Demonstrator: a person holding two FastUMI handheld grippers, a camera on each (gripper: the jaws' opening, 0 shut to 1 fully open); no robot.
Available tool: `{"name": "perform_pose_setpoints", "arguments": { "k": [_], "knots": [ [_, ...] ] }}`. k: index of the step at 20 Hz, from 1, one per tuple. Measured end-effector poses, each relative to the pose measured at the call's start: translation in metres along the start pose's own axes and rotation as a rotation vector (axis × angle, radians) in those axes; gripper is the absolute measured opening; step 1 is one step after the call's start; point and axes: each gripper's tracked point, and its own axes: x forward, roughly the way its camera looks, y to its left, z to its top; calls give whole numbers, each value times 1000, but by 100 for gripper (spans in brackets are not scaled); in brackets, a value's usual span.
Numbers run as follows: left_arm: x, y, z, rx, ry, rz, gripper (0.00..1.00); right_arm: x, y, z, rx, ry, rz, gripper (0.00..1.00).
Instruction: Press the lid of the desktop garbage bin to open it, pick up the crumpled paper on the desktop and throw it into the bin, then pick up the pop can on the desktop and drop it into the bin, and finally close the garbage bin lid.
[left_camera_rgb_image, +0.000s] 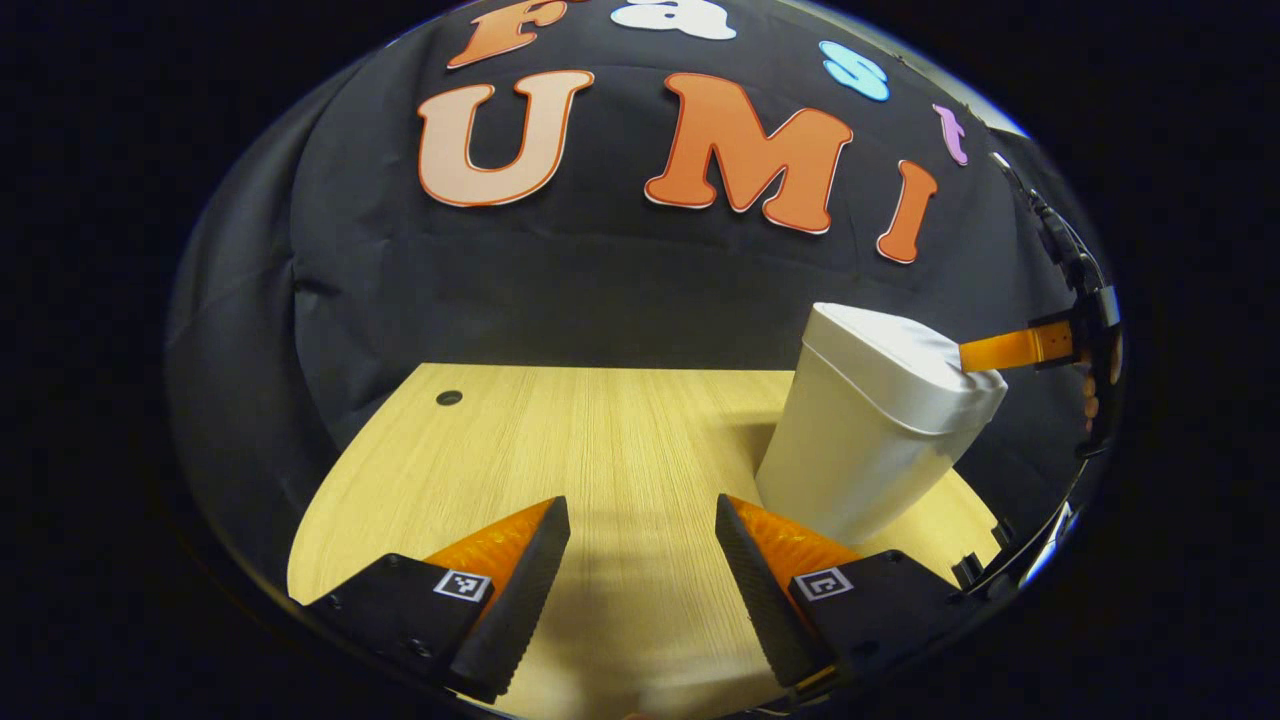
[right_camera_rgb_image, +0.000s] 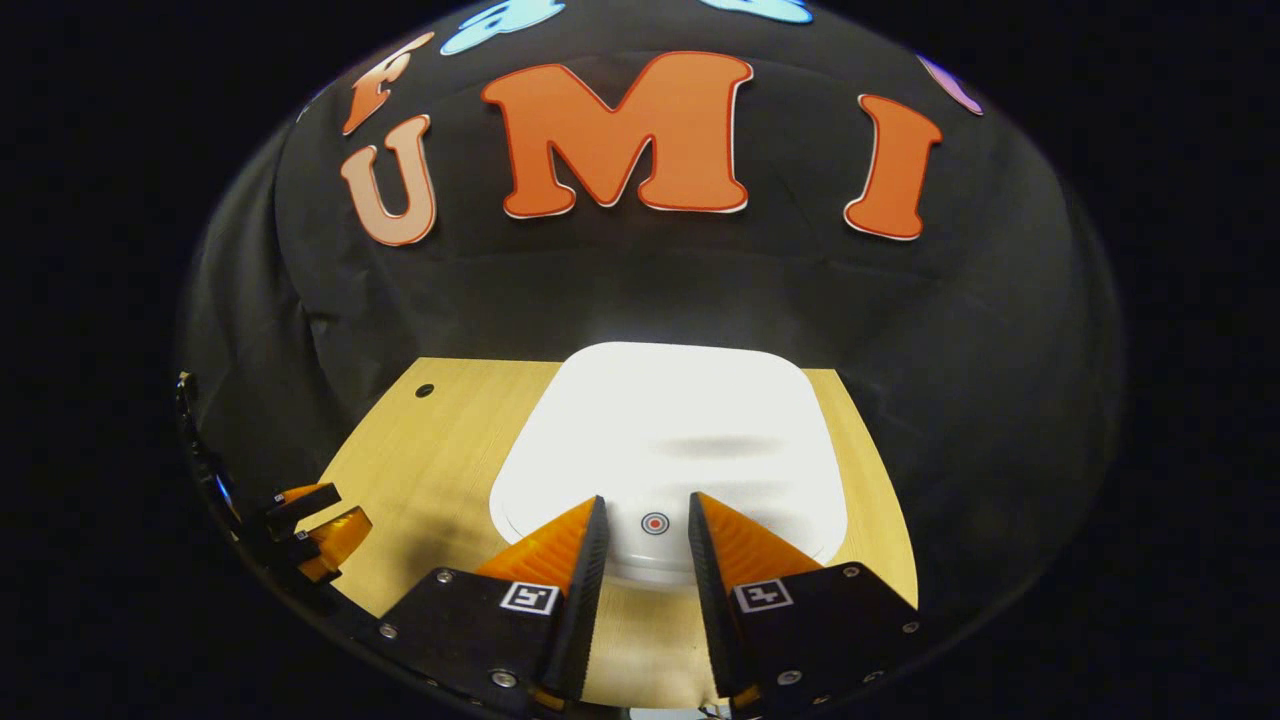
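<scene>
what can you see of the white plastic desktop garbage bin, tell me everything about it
The white plastic desktop garbage bin is a smooth, rounded-rectangular tub that narrows toward its base, standing upright on the pale wooden desktop near its right side. Its lid is shut and carries a small red ring mark near the front edge. The right gripper hangs over that mark with its fingers apart; whether it touches the lid cannot be told.
</scene>
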Motion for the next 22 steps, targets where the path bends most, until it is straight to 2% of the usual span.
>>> {"name": "perform_pose_setpoints", "arguments": {
  "k": [5,6,7,8,9,10,12,15,19,22],
  "knots": [
    [0,16,46,50,-65,-40,94,-4,0,3,-20,-99,-75,47],
    [-2,19,55,66,-84,-45,93,-6,3,2,1,-123,-86,54],
    [-4,22,62,79,-103,-47,94,-7,5,3,22,-148,-90,55],
    [-5,24,72,90,-124,-46,94,-8,7,3,30,-163,-94,67],
    [-5,28,81,102,-145,-44,94,-9,9,3,25,-180,-103,69],
    [-7,31,89,108,-168,-39,94,-9,12,3,14,-197,-114,82],
    [-10,37,108,115,-229,-21,94,-13,22,11,-18,-247,-125,88],
    [-19,48,137,103,-316,5,94,-14,50,22,-69,-310,-98,93],
    [-33,66,170,94,-449,67,93,-25,92,45,-83,-405,-7,98],
    [-43,71,179,103,-492,90,93,-27,112,59,-143,-473,6,98]
  ]
}}
